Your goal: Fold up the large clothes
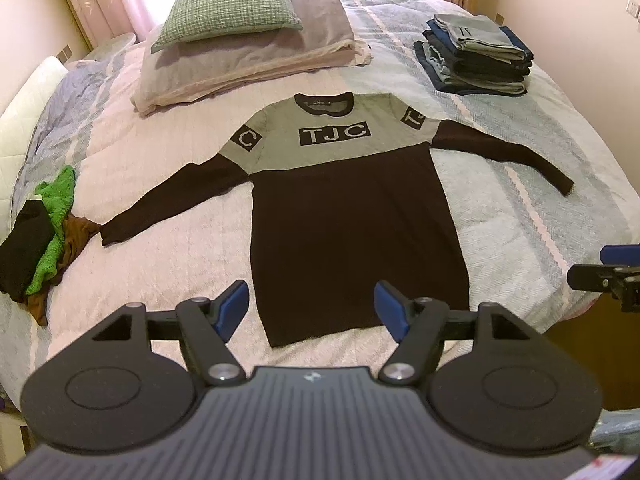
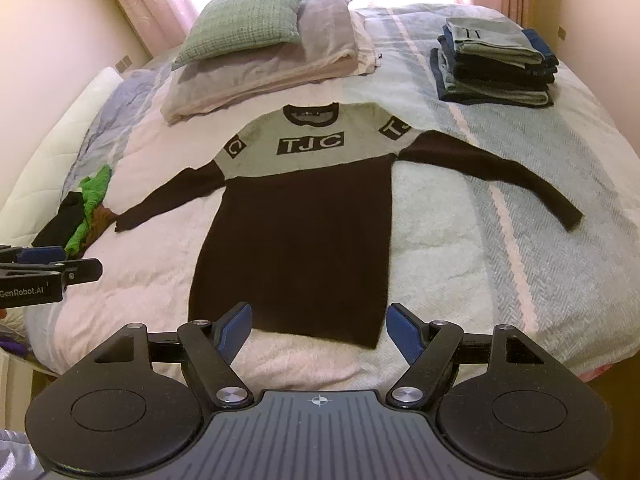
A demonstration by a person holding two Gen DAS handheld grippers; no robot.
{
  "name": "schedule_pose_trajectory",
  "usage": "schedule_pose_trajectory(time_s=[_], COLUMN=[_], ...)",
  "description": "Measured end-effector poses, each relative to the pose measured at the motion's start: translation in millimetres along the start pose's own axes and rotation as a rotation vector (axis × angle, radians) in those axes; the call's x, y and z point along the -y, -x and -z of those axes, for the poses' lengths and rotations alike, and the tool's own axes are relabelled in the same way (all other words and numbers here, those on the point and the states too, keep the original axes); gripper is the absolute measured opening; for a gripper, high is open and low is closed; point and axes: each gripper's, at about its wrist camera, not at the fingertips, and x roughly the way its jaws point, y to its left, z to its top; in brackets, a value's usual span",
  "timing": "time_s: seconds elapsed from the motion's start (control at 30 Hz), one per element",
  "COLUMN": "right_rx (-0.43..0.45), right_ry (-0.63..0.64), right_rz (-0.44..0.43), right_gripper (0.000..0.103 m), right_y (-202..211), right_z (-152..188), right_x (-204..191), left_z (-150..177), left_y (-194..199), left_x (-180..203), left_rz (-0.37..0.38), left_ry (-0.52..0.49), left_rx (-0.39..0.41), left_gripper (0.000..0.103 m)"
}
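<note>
The sweater [image 1: 352, 216] lies flat on the bed [image 1: 160, 168], front up, directly ahead of both tongs, sleeves spread to either side. Its hem is nearest the tongs; the collar is farthest.

Left tongs [image 1: 312, 308]: released, jaws spread, holding nothing, above the hem's left corner. Right tongs [image 2: 320, 330]: released, jaws spread, empty, above the hem's right corner. Neither touches the fabric.

Probable faults from this state:
- Pinching the quilt together with the hem. Cause: jaws closed too deep into the soft bedding.
- Gripping one layer only. Cause: shallow bite; the back panel would then trail and crease.
- Skewed fold. Cause: uneven lift between the two tongs.
- Left sleeve [image 1: 168, 204] dragged into the loose clothes [image 1: 44, 232] far left of the tongs, which its cuff nearly touches.

Containers: none in view. A folded stack [image 1: 476, 56] sits far ahead to the right; pillows [image 1: 240, 40] far ahead to the left.
</note>
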Motion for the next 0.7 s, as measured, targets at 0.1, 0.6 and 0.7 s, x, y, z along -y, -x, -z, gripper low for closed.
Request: schedule_pose_trajectory(time_s=[0.1, 0.6, 0.7], right_rx=[-0.007, -0.022, -0.042], right_ry=[-0.001, 0.016, 0.025], right_rz=[-0.001, -0.03, -0.03], right_gripper=[0.072, 0.072, 0.072], right_y=[-0.2, -0.5, -10.4], right_z=[0.7, 5.4, 0.8], right_x=[3.1, 20.7, 18.5], left_z=[0.2, 19.9, 23.9], left_y=[-1.8, 2.1, -2.2], left_x=[1.3, 5.7, -6.1], left_rz=[0.001, -0.025, -0.047], left_ry=[-0.002, 0.083, 0.12], left_rx=[-0.01, -0.031, -0.043], left_gripper=[0.066, 0.067, 0.067])
